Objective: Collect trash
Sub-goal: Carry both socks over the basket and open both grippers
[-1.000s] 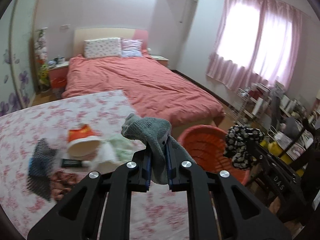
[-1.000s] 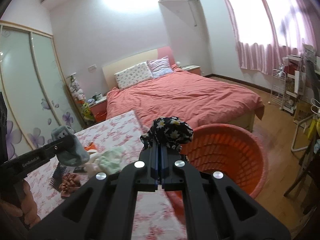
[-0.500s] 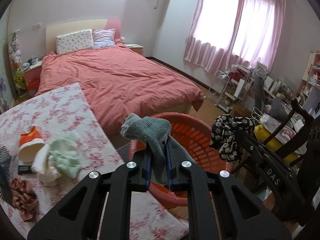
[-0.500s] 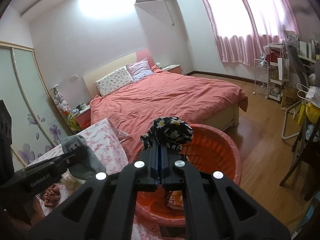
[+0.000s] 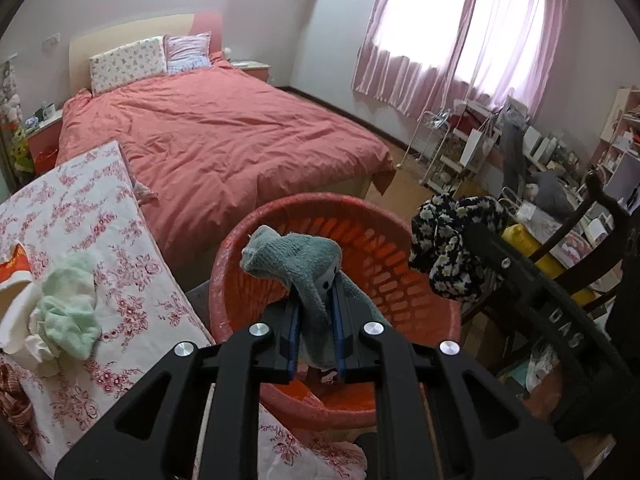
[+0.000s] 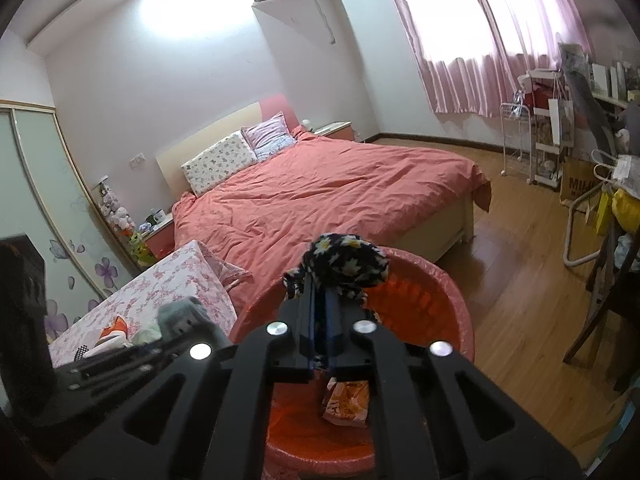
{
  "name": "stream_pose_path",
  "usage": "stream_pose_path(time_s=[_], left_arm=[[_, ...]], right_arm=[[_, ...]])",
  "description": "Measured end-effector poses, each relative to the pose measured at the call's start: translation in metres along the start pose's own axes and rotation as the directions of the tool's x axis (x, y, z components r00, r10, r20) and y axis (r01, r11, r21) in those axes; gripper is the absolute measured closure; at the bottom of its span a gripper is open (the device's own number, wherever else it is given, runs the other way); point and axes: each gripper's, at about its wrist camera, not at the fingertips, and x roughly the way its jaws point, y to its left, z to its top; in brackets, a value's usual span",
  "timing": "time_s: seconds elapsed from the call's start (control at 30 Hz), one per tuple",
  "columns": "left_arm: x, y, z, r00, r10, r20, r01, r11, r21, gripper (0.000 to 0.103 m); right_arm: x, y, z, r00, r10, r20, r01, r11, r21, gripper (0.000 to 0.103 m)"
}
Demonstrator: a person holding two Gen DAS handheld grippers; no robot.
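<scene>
Hanging over the red basket (image 5: 404,276) at the lower centre of the left wrist view, a grey sock (image 5: 296,264) is pinched between the pads of the left gripper (image 5: 316,312), whose jaws are just beginning to part with the cloth still between them. A black floral cloth (image 6: 344,266) is carried the same way by the right gripper (image 6: 320,312) at the centre of the right wrist view; its jaws are also opening, the fabric still caught in the narrow gap. Both pieces are held above the basket's open mouth, presumably so that they fall inside once let go. An orange wrapper (image 6: 346,400) already lies on the basket floor, low in the right wrist frame, which suggests the basket is being used as the bin.

More items are left on the flowered tabletop (image 5: 80,216) at the left of the left wrist view: a pale green cloth (image 5: 72,308) on some white material, and an orange-and-white cup (image 5: 12,276) at the far left edge. The collecting is judged to be partly done. Behind, a bed with a salmon cover (image 5: 224,136) fills the middle of the frame.
</scene>
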Motion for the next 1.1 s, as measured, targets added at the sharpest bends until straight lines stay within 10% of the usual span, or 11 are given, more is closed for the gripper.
stream_pose_path(time_s=[0.47, 1.1], left_arm=[[-0.006, 0.032, -0.013, 0.989, 0.146, -0.033, -0.147, 0.987, -0.057, 0.037], [-0.096, 0.130, -0.039, 0.922, 0.385, 0.036, -0.375, 0.914, -0.153, 0.009]], right_arm=[[0.001, -0.013, -0.007, 0.999, -0.044, -0.012, 0.044, 0.999, 0.009, 0.063], [0.002, 0.101, -0.036, 0.995, 0.053, -0.080, -0.068, 0.979, -0.194, 0.038]])
